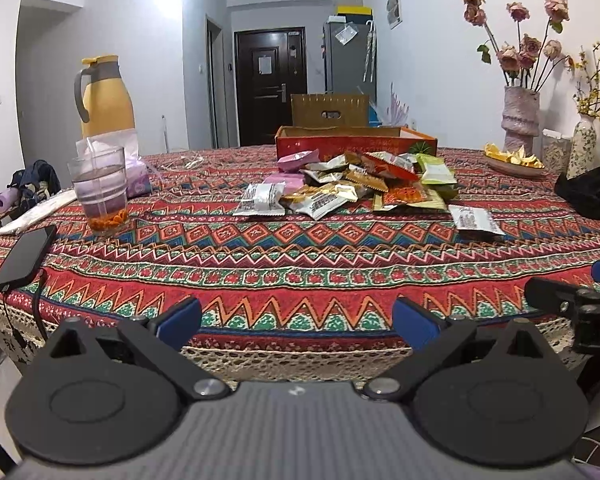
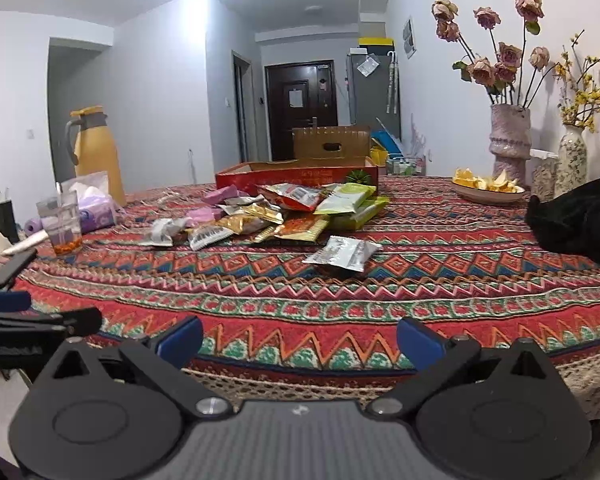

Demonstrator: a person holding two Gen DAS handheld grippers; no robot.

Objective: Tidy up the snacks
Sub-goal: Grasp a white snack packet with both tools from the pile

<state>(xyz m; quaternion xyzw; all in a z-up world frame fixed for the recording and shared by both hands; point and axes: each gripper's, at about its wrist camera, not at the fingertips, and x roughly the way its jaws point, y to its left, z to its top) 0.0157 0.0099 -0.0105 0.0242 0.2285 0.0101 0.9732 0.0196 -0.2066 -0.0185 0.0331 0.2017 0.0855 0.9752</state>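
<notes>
A pile of snack packets (image 1: 348, 186) (image 2: 276, 212) lies in the middle of the patterned tablecloth, in front of a shallow red box (image 1: 356, 142) (image 2: 296, 176). One silver packet (image 1: 476, 220) (image 2: 342, 254) lies apart, nearer the front right. My left gripper (image 1: 296, 320) is open and empty at the table's near edge, well short of the pile. My right gripper (image 2: 300, 340) is open and empty, also at the near edge. Each gripper shows at the edge of the other's view.
A glass of water (image 1: 100, 192), a tissue pack (image 1: 136, 168), a yellow jug (image 1: 106, 96) and a phone with cable (image 1: 24, 256) stand at the left. A fruit plate (image 1: 514, 160), flower vases (image 1: 520, 118) and a black cloth (image 1: 592, 194) are at the right.
</notes>
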